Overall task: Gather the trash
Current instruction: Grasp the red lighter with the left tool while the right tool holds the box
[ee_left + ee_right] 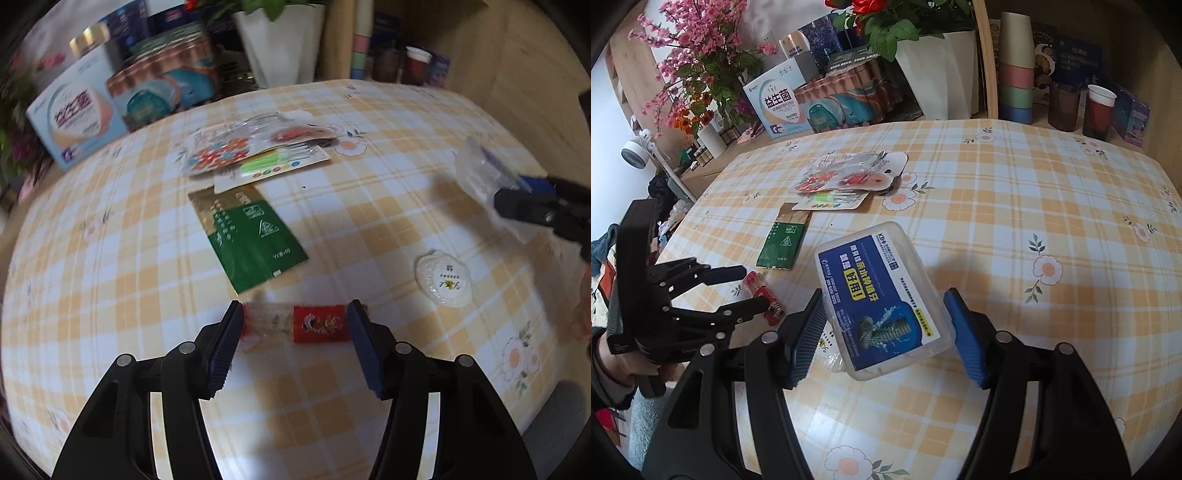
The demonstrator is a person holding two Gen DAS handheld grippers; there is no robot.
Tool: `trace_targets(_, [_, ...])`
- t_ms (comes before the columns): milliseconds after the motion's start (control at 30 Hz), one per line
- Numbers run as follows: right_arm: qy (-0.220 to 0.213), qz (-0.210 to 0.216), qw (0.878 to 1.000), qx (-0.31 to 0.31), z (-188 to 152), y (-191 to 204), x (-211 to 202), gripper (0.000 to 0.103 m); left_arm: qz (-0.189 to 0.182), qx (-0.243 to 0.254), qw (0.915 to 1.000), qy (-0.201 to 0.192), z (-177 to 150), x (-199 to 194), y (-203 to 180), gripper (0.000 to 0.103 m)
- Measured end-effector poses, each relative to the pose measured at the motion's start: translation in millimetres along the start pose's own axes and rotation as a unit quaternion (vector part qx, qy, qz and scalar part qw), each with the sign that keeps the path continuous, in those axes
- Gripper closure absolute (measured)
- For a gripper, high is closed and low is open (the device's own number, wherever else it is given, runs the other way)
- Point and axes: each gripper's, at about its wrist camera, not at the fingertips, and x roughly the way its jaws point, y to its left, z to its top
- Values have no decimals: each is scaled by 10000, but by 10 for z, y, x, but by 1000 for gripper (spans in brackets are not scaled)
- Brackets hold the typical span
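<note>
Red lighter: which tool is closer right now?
Left. The left tool straddles the red lighter, one finger at each end. The right tool is off to the side, around a clear plastic box.
</note>
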Motion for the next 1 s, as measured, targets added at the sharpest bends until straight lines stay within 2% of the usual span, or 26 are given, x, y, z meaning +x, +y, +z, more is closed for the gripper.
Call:
trace_targets(133, [-53, -12, 9999, 86, -16, -55, -67, 38, -138, 378, 9992, -58, 94, 32, 5, 46])
trace_targets(233, [-89, 6, 9998, 152, -23, -94, -113, 38, -540, 647, 9963, -136, 152, -56, 63, 46])
trace_targets(300, [-112, 4, 9998, 149, -27, -106, -146, 38, -713, 1114, 9911, -148, 148, -105, 68, 45])
trace_targets(400, [-152, 19, 9997, 186, -17, -132, -178, 38, -686, 1890, 9794, -208, 42, -135, 29, 43])
trace_targets(500, [-175, 10, 9996, 238, -3, -150, -185, 38, -657, 2254, 9720, -126, -35, -91, 19, 43])
trace_targets(667, [-163, 9, 9995, 282, 9, -148, -161, 38, -884, 2274, 9697, -133, -3, 7, 7, 43])
trace_targets(733, [-148, 14, 9995, 279, -1, -134, -157, 38, -844, 2290, 9697, -126, 32, 74, -21, 42])
trace_targets(833, [-137, 35, 9995, 298, -22, -122, -155, 38, -634, 2128, 9749, -144, 99, 173, -31, 41])
trace_targets(900, [-133, 42, 9994, 313, -34, -118, -155, 38, -696, 1897, 9793, -105, 141, 198, -10, 41])
trace_targets(1000, [-135, 83, 9993, 336, -57, -107, -168, 38, -821, 1714, 9816, -157, 97, 134, 25, 42])
